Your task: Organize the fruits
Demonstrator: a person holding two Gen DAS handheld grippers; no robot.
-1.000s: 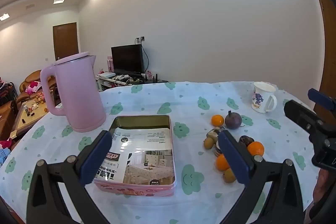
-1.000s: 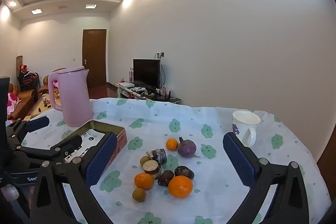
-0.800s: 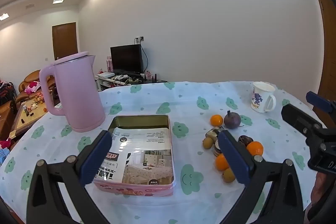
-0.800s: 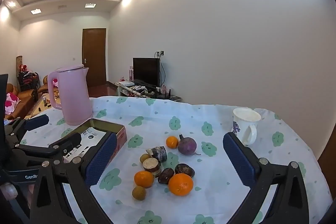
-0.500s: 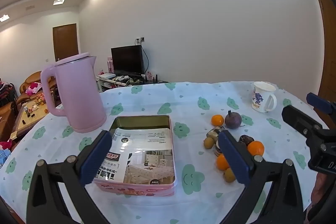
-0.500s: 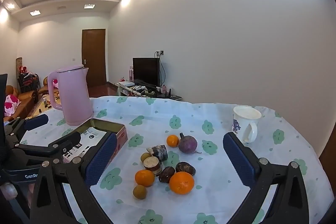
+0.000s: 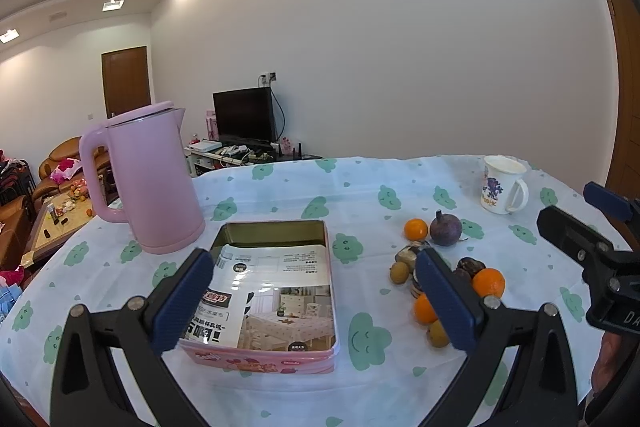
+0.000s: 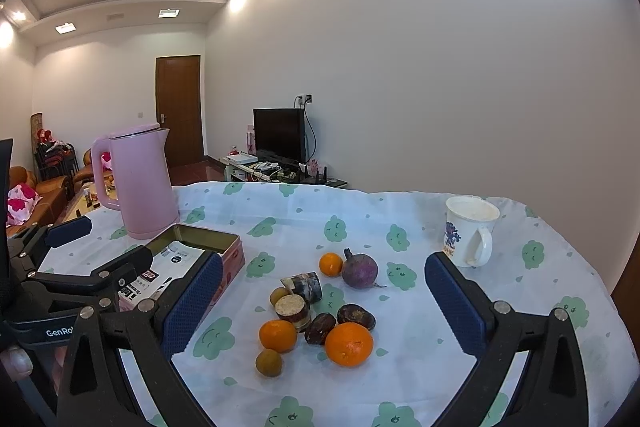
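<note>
A cluster of fruit lies on the tablecloth: a large orange [image 8: 349, 343], a second orange [image 8: 277, 335], a small orange [image 8: 331, 264], a purple round fruit [image 8: 359, 270], dark brown fruits [image 8: 356, 315], small brown-green fruits [image 8: 268, 362] and cut cane pieces [image 8: 293, 307]. A pink tin box [image 7: 256, 359] with a leaflet inside sits left of them. My left gripper [image 7: 314, 301] is open above the box. My right gripper [image 8: 324, 311] is open, above and in front of the fruit. Both are empty.
A pink kettle [image 7: 144, 179] stands at the back left of the table. A white mug [image 8: 468, 231] stands at the back right. The round table's edge [image 7: 560, 183] curves close behind the mug.
Both views shift only slightly; the grippers stay open and the fruit and box have not moved.
</note>
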